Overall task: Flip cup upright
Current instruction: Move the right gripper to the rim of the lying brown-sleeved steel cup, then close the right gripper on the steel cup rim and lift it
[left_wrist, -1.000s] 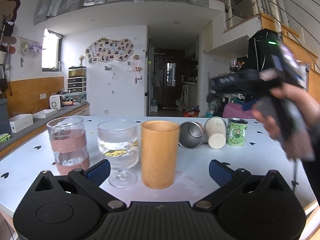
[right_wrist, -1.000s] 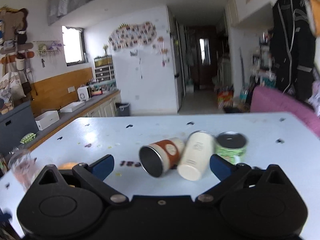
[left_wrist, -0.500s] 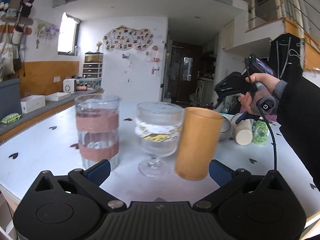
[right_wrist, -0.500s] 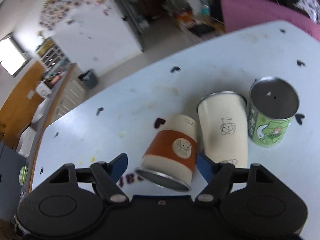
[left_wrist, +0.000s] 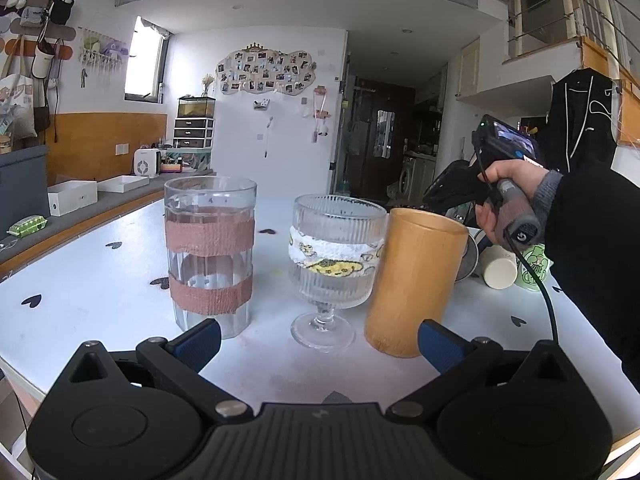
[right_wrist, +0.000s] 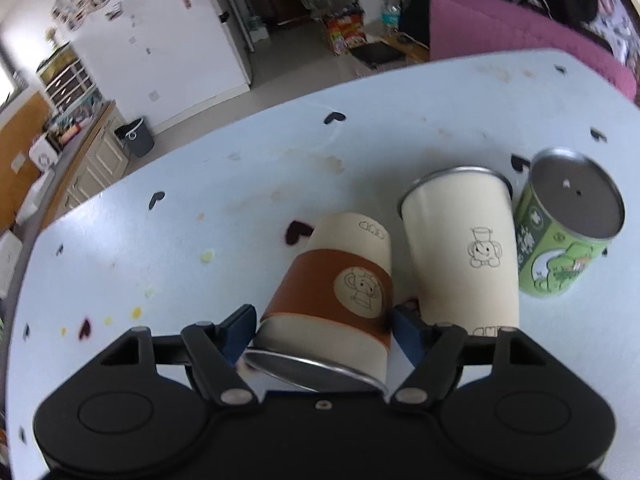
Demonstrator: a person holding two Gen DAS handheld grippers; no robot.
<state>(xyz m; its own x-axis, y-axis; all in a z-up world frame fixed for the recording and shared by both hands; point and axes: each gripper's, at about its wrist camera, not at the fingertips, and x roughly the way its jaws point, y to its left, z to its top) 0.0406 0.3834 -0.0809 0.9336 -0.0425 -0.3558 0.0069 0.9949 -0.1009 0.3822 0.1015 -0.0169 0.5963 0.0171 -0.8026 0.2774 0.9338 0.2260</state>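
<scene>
A cream cup with a brown sleeve lies on its side on the pale blue table, its metal rim toward the camera. My right gripper is open, its blue fingers on either side of this cup near the rim, close to it or touching. A plain cream cup lies on its side next to it. In the left wrist view my right gripper's body and the hand that holds it show at right above these cups. My left gripper is open and empty, low over the table's near edge.
A green can stands to the right of the plain cup. In front of my left gripper stand a tall glass with pink bands, a stemmed glass and a tan wooden cylinder cup. A pink sofa lies beyond the table.
My right gripper has tipped downward and moved in until its fingers flank the brown-sleeved cup. My left gripper has shifted left and closer to the glasses.
</scene>
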